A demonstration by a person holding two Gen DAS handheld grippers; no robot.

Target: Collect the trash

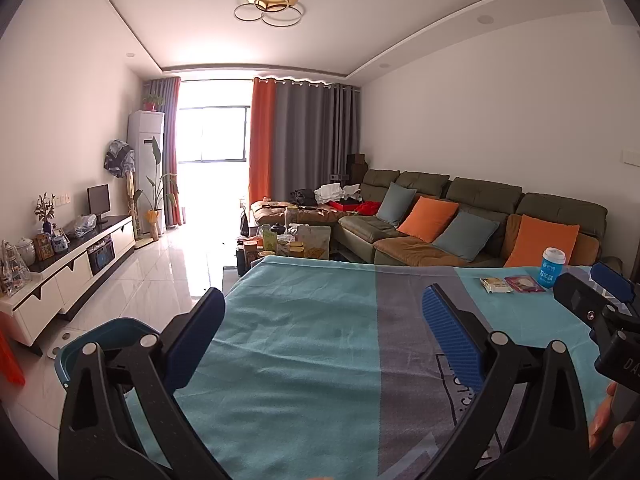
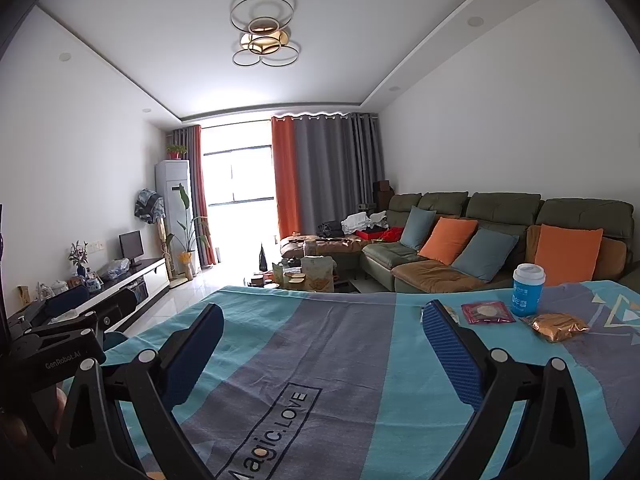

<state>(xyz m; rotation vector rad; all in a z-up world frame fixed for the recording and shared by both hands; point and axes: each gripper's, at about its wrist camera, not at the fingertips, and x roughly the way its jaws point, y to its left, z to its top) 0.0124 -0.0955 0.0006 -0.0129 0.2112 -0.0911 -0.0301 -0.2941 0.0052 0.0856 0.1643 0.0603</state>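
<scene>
A blue paper cup [image 2: 527, 290] with a white lid stands upright at the far right of the teal and grey cloth-covered table [image 2: 320, 360]. Beside it lie a red wrapper [image 2: 487, 312] and a gold wrapper [image 2: 558, 326]. In the left wrist view the cup [image 1: 553, 268], the red wrapper [image 1: 524, 283] and a pale yellow wrapper [image 1: 496, 285] lie at the far right. A teal bin [image 1: 100, 344] sits beside the table's left edge. My left gripper [image 1: 324, 320] is open and empty above the table. My right gripper [image 2: 322, 334] is open and empty, left of the trash.
A green sofa [image 2: 500, 240] with orange and blue cushions stands behind the table. A cluttered coffee table [image 1: 288, 240] is further back. A white TV cabinet [image 1: 72, 272] runs along the left wall. The tiled floor [image 1: 160, 280] lies to the left.
</scene>
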